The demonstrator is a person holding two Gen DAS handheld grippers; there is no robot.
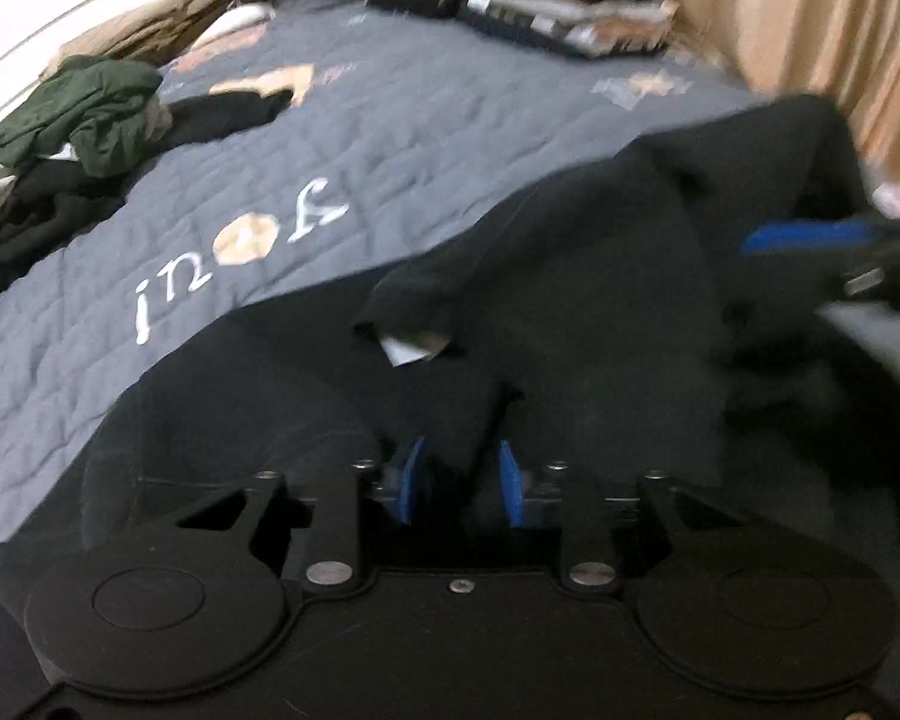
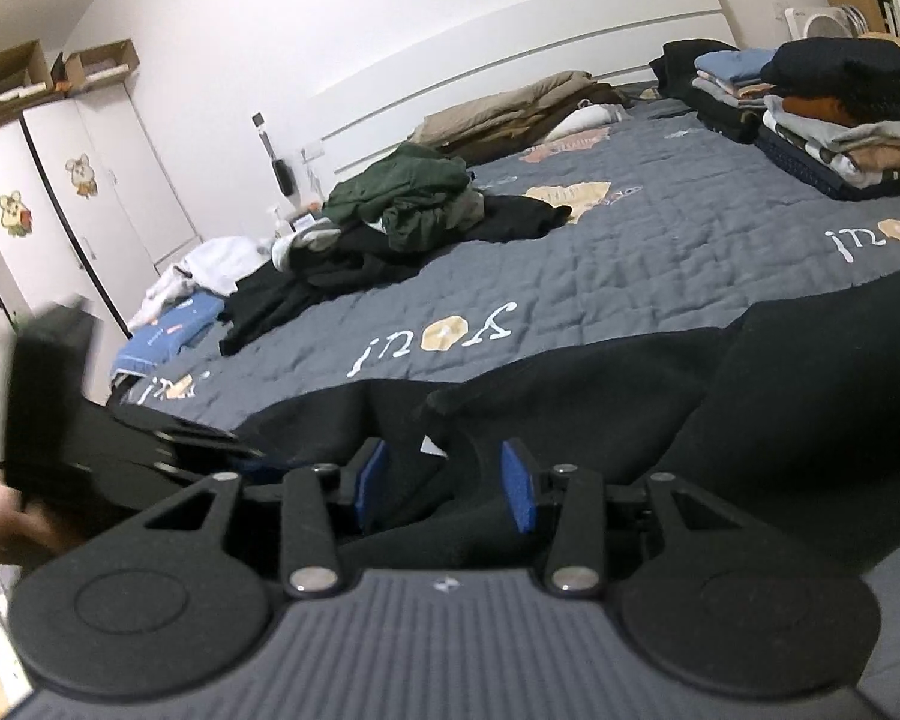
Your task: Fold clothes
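- Left wrist view: the black garment [image 1: 570, 276] lies spread over the near edge of the bed [image 1: 390, 138], a white label [image 1: 411, 351] showing at its neckline, so it is not yet folded.
- Left tongs [image 1: 459, 489] are narrowed, with a ridge of the black cloth between the blue pads; they appear to grip it.
- Right tongs [image 2: 444, 483] stand somewhat wider, with black cloth between the pads; I cannot tell whether the pads actually press on it.
- Right wrist view also shows the left tool, blurred, at near left.
- Far right on the bed, stacks of folded clothes [image 2: 822, 120] suggest a good share of the work is done.
- Far left, an unfolded heap [image 2: 390, 210] of green and black garments remains, with pale laundry [image 2: 210, 270] beyond it at the bed's edge.
- My judgement: mid-task, this garment's fold only starting, several pieces left.
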